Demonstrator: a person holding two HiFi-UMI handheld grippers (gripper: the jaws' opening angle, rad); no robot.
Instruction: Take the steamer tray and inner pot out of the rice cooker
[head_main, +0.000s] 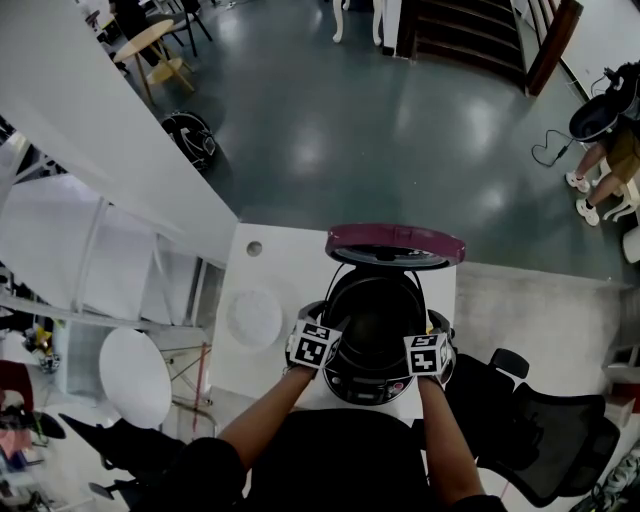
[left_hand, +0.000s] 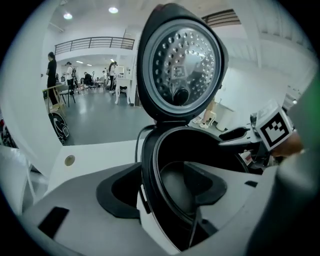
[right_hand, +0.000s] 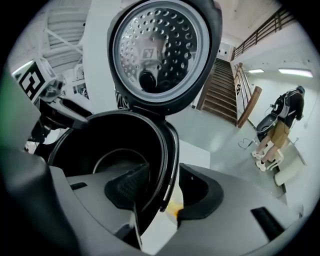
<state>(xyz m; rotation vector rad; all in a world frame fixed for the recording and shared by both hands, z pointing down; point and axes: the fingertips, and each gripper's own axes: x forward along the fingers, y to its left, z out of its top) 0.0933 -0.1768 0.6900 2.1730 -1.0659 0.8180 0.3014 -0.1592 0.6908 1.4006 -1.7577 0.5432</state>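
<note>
Left gripper (left_hand: 165, 187): jaws apart, astride the left rim of the rice cooker (head_main: 378, 388), apparently set for a two-sided lift. The inner pot (head_main: 375, 312) sits inside, under the raised lid (head_main: 395, 244). No steamer tray discernible. Right gripper (right_hand: 165, 192): likewise unclenched, astride the right rim.

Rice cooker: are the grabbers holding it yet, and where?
Nothing is held yet. The left gripper and right gripper each have open fingers astride the rice cooker rim, one inside, one outside, not squeezing.
</note>
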